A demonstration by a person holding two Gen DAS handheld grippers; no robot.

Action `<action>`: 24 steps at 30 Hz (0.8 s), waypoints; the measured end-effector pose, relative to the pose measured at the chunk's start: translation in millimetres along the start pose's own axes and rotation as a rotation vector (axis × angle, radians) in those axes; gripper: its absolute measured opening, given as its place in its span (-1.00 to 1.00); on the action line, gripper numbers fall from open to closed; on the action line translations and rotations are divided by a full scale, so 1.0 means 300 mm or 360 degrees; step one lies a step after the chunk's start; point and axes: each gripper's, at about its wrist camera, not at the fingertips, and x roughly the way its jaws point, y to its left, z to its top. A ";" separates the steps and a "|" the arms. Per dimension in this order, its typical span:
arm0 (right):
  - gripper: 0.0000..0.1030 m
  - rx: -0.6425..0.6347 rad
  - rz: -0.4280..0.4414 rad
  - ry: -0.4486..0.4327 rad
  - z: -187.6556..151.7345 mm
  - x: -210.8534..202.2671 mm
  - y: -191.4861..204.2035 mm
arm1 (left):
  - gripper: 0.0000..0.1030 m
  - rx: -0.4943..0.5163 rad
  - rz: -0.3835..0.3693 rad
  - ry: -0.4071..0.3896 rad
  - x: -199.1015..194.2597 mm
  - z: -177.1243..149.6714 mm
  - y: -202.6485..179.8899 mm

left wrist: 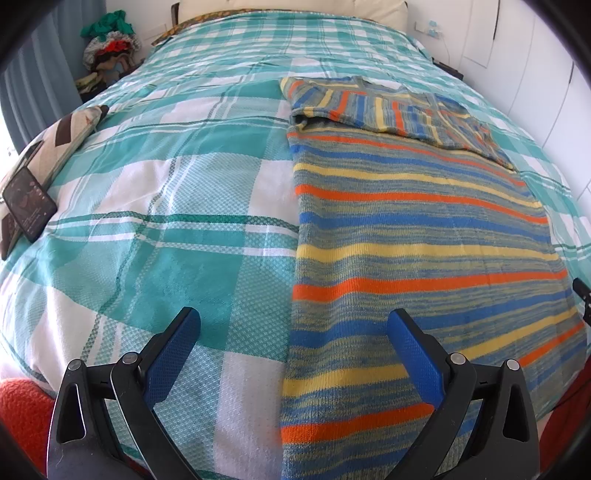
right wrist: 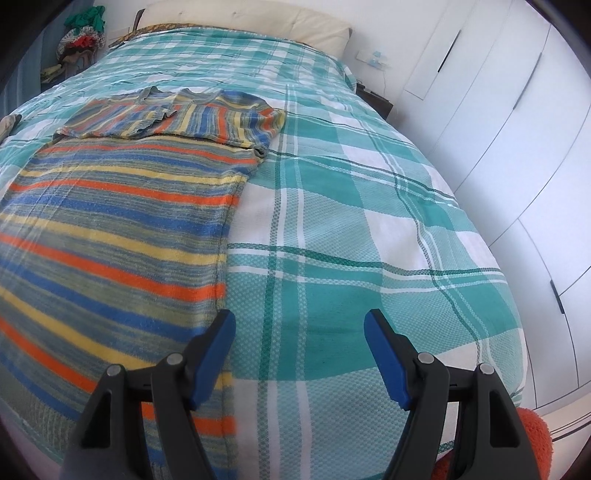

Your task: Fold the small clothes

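Note:
A striped knit garment (left wrist: 424, 236) in blue, yellow, orange and grey lies flat on the bed, its sleeves folded in across the far end (left wrist: 399, 107). It also shows in the right wrist view (right wrist: 110, 236). My left gripper (left wrist: 293, 325) is open and empty, straddling the garment's left edge near its hem. My right gripper (right wrist: 299, 325) is open and empty, its left finger over the garment's right edge near the hem.
The bed has a teal and white checked cover (left wrist: 166, 192). A phone (left wrist: 29, 203) leans on a patterned cushion (left wrist: 62, 136) at the left. White wardrobe doors (right wrist: 517, 110) stand to the right. A pillow (right wrist: 258, 22) lies at the head.

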 end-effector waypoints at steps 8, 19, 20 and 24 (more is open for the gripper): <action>0.39 0.0001 0.0000 0.0011 0.000 0.005 0.002 | 0.97 0.0006 0.0007 0.0002 0.002 -0.002 -0.005; 0.39 0.0001 0.0002 0.0014 0.000 0.006 0.002 | 0.97 0.0009 0.0009 0.0004 0.005 -0.004 -0.007; 0.39 0.0001 0.0002 0.0015 -0.001 0.007 0.002 | 0.97 0.0009 0.0009 0.0004 0.005 -0.004 -0.007; 0.39 0.0003 0.0002 0.0015 -0.001 0.007 0.002 | 0.97 0.0008 0.0009 0.0003 0.005 -0.004 -0.008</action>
